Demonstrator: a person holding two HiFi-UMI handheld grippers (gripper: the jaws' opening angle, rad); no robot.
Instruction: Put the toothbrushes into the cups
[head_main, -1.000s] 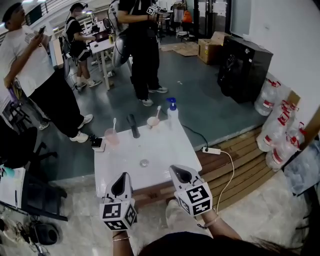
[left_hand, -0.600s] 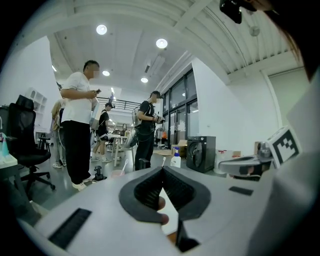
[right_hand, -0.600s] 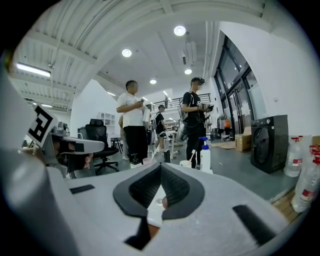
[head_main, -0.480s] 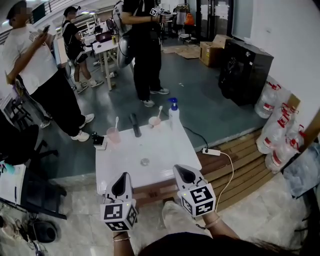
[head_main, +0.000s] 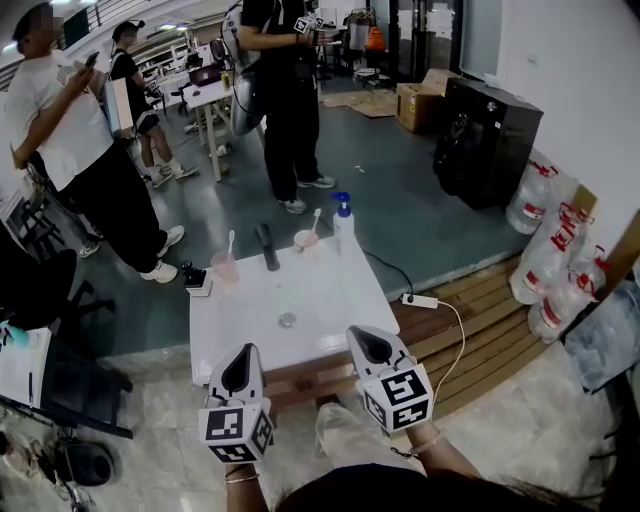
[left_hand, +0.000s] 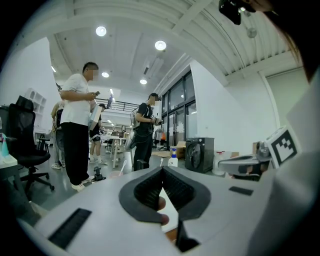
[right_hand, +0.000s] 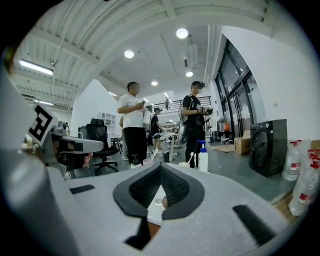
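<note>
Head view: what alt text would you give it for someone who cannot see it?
A small white table, seen from above, holds a pink cup and a paler cup, each with a toothbrush in it, beside a pump bottle. Nearer the camera the left gripper and right gripper are shut and empty; people stand beyond.

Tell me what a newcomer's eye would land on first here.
The left gripper and right gripper hang shut and empty before the near edge of the white table. At its far edge stand a pink cup and a pale cup, each with a toothbrush in it, beside a blue-capped pump bottle.
</note>
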